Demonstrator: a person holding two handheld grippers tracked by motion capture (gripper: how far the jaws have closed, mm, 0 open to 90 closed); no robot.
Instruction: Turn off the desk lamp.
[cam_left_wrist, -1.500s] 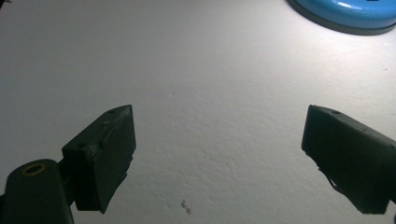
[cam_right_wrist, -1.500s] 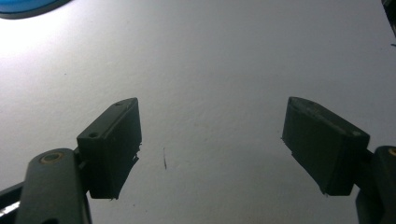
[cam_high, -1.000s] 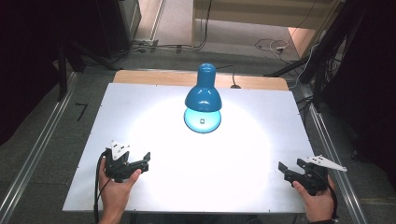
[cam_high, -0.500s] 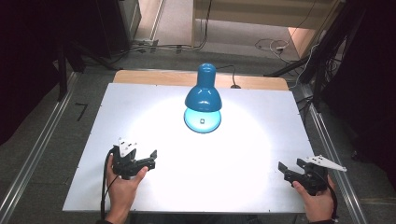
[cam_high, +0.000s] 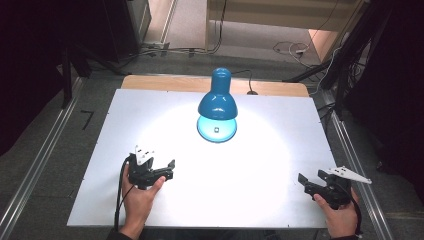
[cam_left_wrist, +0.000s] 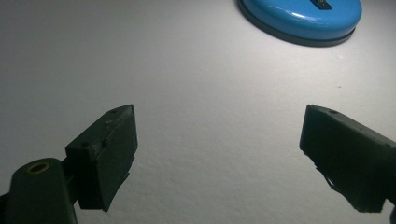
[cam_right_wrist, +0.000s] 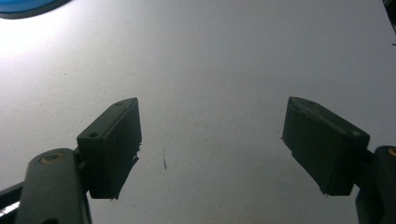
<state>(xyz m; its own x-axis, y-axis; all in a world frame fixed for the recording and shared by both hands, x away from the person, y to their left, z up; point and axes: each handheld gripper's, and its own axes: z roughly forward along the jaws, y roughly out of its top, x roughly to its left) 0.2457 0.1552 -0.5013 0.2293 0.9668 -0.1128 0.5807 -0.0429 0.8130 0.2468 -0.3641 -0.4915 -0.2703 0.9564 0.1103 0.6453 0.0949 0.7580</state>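
Bench (cam_high: 150, 115): white top, lit in the middle, wood strip at far edge.
Lamp (cam_high: 218, 102): blue, far centre.
Left gripper (cam_high: 167, 170): jaws spread, empty.
Right gripper (cam_high: 306, 181): jaws spread, empty.
Room: dark; grey floor, cables.

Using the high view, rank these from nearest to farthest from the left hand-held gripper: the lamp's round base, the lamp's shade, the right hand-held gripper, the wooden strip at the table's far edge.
From the left hand-held gripper:
1. Lamp base, ahead and to its right, mid-table.
2. Lamp shade, just beyond the base.
3. Too close to call: right hand-held gripper, across the near edge, and wooden strip, along the far edge.
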